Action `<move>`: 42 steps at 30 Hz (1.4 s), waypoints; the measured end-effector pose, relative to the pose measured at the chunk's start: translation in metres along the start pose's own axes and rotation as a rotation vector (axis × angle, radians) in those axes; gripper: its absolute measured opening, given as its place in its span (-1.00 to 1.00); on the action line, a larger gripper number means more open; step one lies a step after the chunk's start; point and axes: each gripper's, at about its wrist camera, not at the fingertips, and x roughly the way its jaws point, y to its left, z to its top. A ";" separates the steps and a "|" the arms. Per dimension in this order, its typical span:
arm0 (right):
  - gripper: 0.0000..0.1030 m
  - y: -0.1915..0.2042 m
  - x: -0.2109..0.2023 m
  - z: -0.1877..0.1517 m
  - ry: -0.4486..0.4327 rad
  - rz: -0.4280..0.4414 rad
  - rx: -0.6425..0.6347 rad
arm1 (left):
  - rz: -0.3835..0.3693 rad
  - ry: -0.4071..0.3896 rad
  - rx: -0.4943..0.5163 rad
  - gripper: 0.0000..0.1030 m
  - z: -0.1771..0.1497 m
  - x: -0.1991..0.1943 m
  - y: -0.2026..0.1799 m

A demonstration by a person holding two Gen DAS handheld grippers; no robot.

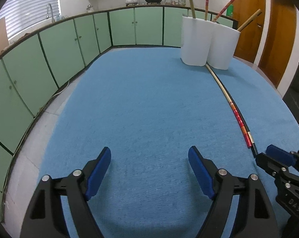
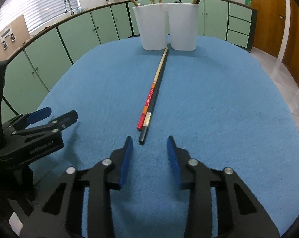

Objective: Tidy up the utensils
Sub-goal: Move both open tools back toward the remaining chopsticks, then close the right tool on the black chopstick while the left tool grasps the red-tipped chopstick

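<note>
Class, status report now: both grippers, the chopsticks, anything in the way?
Left gripper open, empty. Right gripper open, just behind the black chopstick. Red chopstick beside it. Path to cups clear.

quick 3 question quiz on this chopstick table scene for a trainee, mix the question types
1. True or false: the red-patterned chopstick and the black chopstick lie side by side on the blue tablecloth.
2. Multiple choice: the far tips of that pair point toward A) the faucet, B) the gap between the two white holders, C) the wooden door.
3. Fill in: neither the left gripper nor the right gripper holds ____.

Key: 1 true; 2 B; 3 anything
</note>
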 end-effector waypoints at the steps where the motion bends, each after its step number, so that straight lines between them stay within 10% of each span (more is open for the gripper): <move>1: -0.39 0.000 0.000 0.001 0.000 -0.003 0.001 | 0.000 0.002 -0.003 0.54 0.000 0.001 0.000; 10: -0.87 0.003 0.008 0.006 0.004 -0.012 -0.002 | 0.005 0.014 0.012 0.55 0.000 0.005 -0.002; 42: -0.88 -0.100 -0.018 -0.009 -0.039 -0.068 0.195 | -0.191 0.035 0.076 0.24 0.005 0.005 -0.093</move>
